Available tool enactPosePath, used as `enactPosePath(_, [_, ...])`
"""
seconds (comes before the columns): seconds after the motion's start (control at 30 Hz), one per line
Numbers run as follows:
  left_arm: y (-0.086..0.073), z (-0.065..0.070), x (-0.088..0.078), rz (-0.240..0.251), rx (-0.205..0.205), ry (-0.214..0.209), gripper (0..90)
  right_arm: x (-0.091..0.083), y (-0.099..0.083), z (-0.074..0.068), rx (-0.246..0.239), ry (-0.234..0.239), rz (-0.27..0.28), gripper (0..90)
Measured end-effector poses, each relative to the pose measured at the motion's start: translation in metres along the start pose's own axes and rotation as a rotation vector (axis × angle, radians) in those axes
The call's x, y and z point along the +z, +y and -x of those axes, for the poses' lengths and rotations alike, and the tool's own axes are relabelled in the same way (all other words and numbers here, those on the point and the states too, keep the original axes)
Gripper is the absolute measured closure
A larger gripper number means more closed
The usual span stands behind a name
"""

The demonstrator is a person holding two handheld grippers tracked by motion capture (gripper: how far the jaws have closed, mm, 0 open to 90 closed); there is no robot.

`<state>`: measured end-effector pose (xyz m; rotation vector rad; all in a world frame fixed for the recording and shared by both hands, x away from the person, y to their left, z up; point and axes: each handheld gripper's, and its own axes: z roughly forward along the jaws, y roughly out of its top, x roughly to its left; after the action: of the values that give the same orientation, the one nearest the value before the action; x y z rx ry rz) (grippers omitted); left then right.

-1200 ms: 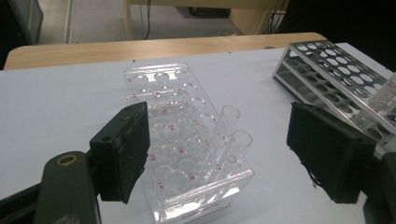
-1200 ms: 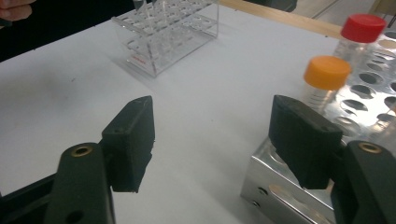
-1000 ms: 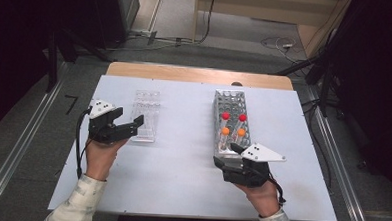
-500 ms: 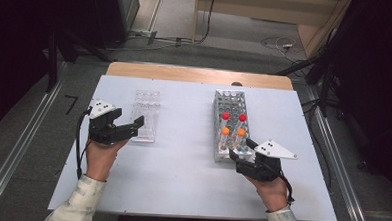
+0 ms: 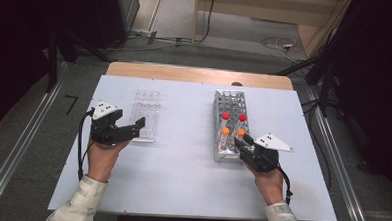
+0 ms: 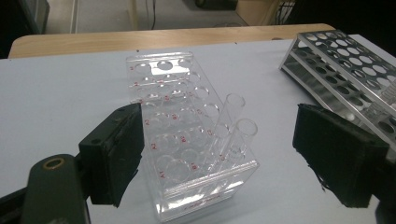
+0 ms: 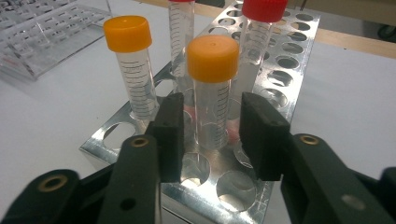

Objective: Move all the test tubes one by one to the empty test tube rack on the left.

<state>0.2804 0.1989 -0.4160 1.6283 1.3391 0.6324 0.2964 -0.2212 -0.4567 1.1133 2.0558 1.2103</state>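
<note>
Work in hand: moving capped tubes out of the metal rack, judging by the right gripper reaching into it; the clear rack looked the likely goal.
Right gripper: lower right of the high view, at the metal rack's near end. Its jaws had just been closing, with the near orange tube between them. In the right gripper view small gaps still showed on both sides of the tube, so it was bracketed, not yet gripped.
Left gripper: the left gripper sat lower left in the high view, jaws released and spread wide. In the left gripper view they stood either side of the clear rack's near end, clear of it.
Tubes: four capped tubes stood upright in the metal rack, centre right of the high view. There were two orange caps, the second at upper left of the right gripper view, and two red caps behind.
Clear rack: centre left of the high view; two uncapped glass tubes leaned in its near right corner.
Done: no capped tube had left the metal rack.
Left: clamp, lift and carry the near orange tube, then likely the other three.
Surface: white table, bare wooden strip along its far edge.
Room: grey floor, cables at top, dark curtains at both sides.
</note>
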Motion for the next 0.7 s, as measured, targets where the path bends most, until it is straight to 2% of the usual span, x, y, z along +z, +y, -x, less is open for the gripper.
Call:
enactPosePath(0.17, [0.0,0.001,0.0,-0.001,0.012,0.004,16.9,0.005,0.0,-0.001,-0.002,-0.003,-0.009,71.0])
enactPosePath(0.3, [-0.001,0.003,0.0,-0.004,0.017,-0.006,17.0,0.003,0.002,0.0,-0.003,-0.003,0.005,71.9])
enactPosePath(0.5, [-0.001,0.004,0.001,-0.009,0.024,-0.007,17.0,-0.013,0.018,0.001,0.013,0.008,0.07,72.1])
enactPosePath(0.7, [-0.001,0.005,0.0,-0.005,0.023,-0.009,17.1,-0.027,0.032,-0.002,0.003,0.004,0.114,72.2])
